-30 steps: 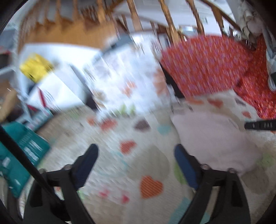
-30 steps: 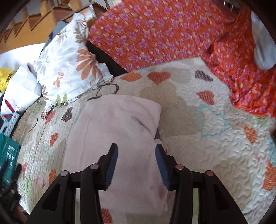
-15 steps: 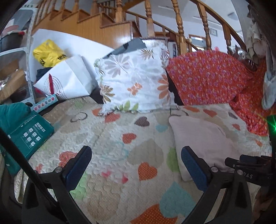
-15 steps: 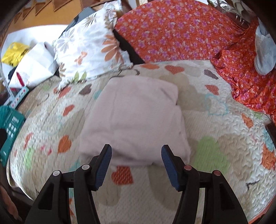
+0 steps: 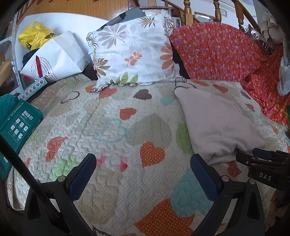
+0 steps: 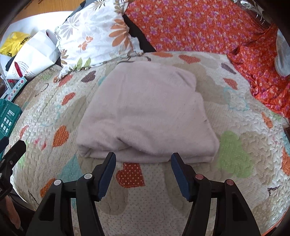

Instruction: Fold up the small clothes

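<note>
While folded, pink garment (image 6: 145,112) lengthwise from right gripper (image 6: 143,168)

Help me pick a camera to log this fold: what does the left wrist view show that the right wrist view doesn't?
Only the left wrist view shows the stair balusters, pale cloth hanging at upper right, and the right gripper's fingers near the garment's near edge.

Only the right wrist view shows the whole top of the folded pink garment and the orange heart just before it, between its open fingers.

Both show the floral pillow, heart-print quilt, red floral cloth, white bag, yellow bag and teal box.
</note>
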Action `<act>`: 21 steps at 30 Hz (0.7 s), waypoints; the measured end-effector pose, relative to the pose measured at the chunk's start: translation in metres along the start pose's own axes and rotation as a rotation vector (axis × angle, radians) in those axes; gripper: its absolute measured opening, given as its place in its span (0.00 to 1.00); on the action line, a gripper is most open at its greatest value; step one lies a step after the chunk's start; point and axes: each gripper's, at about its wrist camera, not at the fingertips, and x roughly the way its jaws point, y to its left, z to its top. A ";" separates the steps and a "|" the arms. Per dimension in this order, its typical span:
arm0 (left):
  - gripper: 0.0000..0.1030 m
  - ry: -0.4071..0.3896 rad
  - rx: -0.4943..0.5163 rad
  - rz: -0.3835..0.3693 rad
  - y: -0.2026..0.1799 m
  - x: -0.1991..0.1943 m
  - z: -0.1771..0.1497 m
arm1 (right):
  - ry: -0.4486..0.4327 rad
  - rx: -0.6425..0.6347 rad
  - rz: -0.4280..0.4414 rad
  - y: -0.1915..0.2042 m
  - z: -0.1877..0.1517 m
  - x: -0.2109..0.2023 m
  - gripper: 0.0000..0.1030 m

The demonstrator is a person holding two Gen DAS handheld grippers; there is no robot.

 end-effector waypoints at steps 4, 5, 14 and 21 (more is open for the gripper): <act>1.00 0.046 -0.019 -0.015 0.000 0.007 -0.001 | 0.010 -0.013 0.003 0.004 -0.001 0.003 0.66; 1.00 0.058 -0.023 -0.017 0.000 0.009 -0.001 | 0.010 -0.021 0.001 0.006 -0.002 0.003 0.67; 1.00 0.118 -0.044 -0.024 0.000 0.019 -0.004 | 0.023 -0.069 -0.017 0.016 -0.006 0.006 0.69; 1.00 0.164 -0.081 -0.040 0.005 0.027 -0.006 | 0.031 -0.088 -0.024 0.020 -0.008 0.008 0.69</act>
